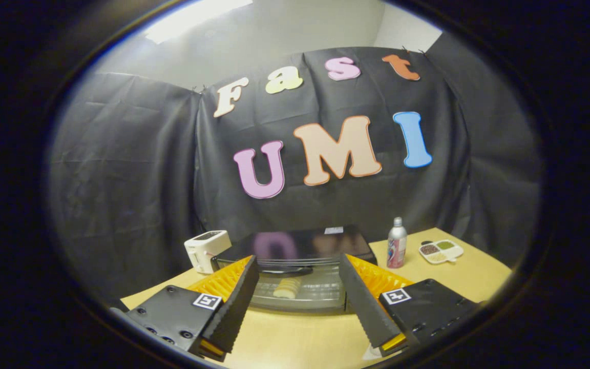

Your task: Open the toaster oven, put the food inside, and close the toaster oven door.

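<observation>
The black toaster oven (300, 243) stands on the wooden table (300, 338), just ahead of my fingers. Its glass door (315, 292) looks shut, with the handle (285, 270) running along the door's top edge. A pale piece of food (286, 288) shows through the glass, lying on the rack inside. My gripper (297, 261) is held above the table in front of the oven, open. The fingers stand wide apart on either side of the door with nothing between them and do not touch it.
A small white device (207, 248) sits against the oven's left side. To the right of the oven are a silver bottle (396, 243) and a white divided dish (441, 251) with dark and green fillings. Black cloth closes off the back.
</observation>
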### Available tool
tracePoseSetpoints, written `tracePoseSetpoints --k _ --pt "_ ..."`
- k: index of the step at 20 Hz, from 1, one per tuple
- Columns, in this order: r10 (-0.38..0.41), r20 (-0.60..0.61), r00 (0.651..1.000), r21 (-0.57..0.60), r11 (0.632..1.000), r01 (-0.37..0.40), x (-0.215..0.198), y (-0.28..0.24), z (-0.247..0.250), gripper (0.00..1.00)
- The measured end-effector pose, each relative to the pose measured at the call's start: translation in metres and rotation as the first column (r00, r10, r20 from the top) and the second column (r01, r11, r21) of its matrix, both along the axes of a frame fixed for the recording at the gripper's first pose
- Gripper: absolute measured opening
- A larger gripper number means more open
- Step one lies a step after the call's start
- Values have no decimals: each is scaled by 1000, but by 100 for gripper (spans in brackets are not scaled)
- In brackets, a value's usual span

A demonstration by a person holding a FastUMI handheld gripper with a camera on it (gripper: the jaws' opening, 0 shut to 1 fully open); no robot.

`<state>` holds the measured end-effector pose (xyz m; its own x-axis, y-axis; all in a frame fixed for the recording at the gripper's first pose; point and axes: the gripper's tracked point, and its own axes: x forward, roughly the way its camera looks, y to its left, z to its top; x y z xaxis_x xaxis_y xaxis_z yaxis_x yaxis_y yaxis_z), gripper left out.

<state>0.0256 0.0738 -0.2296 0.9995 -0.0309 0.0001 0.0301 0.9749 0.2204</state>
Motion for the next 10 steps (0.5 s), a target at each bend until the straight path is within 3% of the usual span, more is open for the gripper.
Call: tracePoseSetpoints --k 6,10 --pt "-92 91 992 -77 992 100 -30 -48 46 98" --pt "-82 82 993 -66 994 88 -43 -54 55 99"
